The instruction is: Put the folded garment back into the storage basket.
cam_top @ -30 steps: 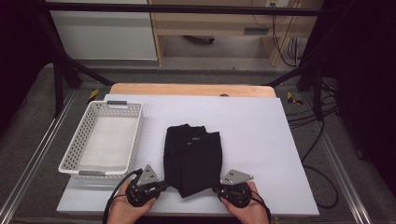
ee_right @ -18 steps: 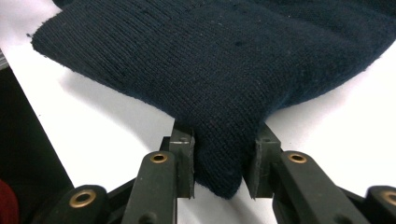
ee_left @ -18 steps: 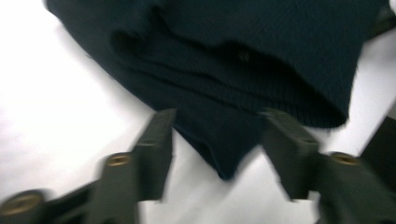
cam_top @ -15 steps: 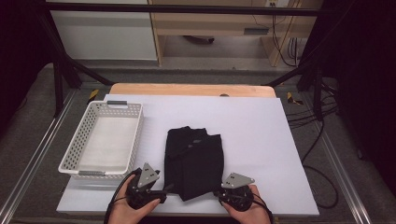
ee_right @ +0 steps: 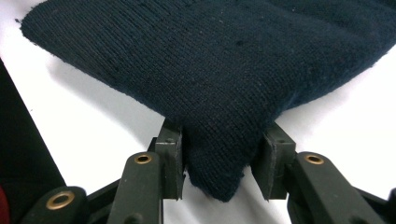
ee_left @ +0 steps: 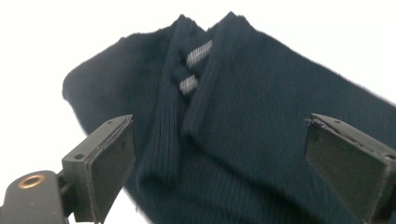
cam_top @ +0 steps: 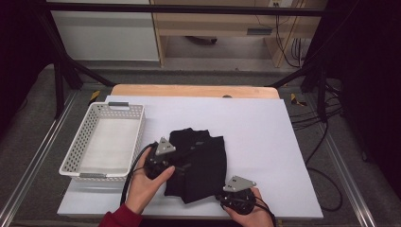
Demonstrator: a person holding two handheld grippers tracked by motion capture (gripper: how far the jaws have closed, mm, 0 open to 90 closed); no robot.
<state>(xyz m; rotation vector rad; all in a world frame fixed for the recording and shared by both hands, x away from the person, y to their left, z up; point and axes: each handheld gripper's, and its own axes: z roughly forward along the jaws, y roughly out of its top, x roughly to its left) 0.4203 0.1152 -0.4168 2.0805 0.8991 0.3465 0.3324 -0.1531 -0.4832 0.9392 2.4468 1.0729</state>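
Folded dark sweater point(cam_top: 201, 163) (corner pinched)

The table point(cam_top: 265, 142) is brightly lit from above; surroundings are kept dark. The garment point(ee_left: 224, 121) is slightly blurred.

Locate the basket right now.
High view: the white basket sits on the left side of the white table, just left of the dark sweater and the left gripper.

The high view looks forward and down over the whole tabletop point(cam_top: 265, 142); both gripper views sit low and close, sharing the dark knit garment point(cam_top: 201, 163) at centre frame.
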